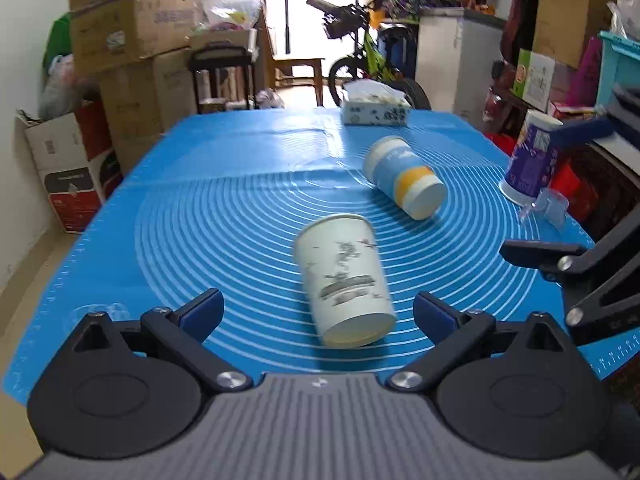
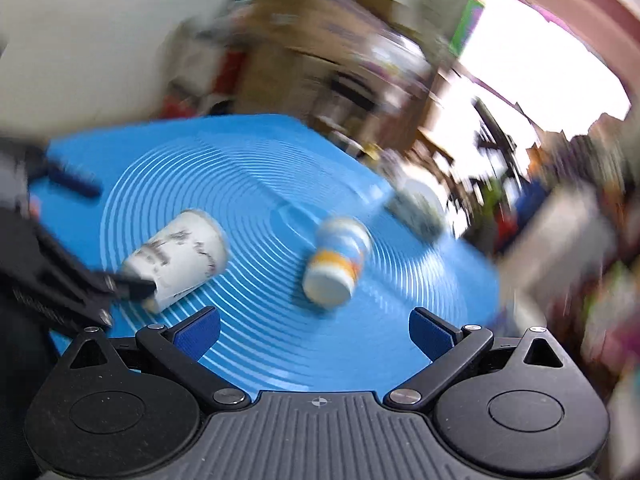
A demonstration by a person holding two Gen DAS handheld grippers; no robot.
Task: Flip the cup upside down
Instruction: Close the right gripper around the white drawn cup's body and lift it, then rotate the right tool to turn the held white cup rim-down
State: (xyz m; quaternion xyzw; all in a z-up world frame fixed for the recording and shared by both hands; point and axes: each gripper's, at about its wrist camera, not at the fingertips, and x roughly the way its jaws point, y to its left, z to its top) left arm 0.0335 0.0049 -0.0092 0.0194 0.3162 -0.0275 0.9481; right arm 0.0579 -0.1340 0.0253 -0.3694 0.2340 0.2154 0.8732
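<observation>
- The left tool (image 1: 318, 312) hangs low over the surface, its blue-padded fingers spread wide apart with nothing between them; the white paper cup with grey ink print (image 1: 344, 280) lies on its side just ahead of the gap, base toward the tool and mouth pointing away
- The right tool (image 2: 314, 330) also stands with its fingers apart and empty in its own view, which is smeared by motion; there the white cup (image 2: 176, 256) sits ahead and to its left
- In the left view a purple and white paper cup (image 1: 532, 160) sits far off to the right, tilted, against a dark blue pad; whether anything clamps it I cannot tell
- A blue, white and orange paper cup (image 1: 404, 178) lies on its side further ahead and to the right of the left tool, well apart from the white one
- To do this step well, I judge the left tool should ease forward until both pads flank the cup's mid-body, then close gently: thin paper walls crush easily
- A lying cup may roll on the blue silicone mat with concentric rings (image 1: 200, 220), so the fingers should straddle it squarely
- After lifting, rotate so the rim faces down and set it flat
</observation>
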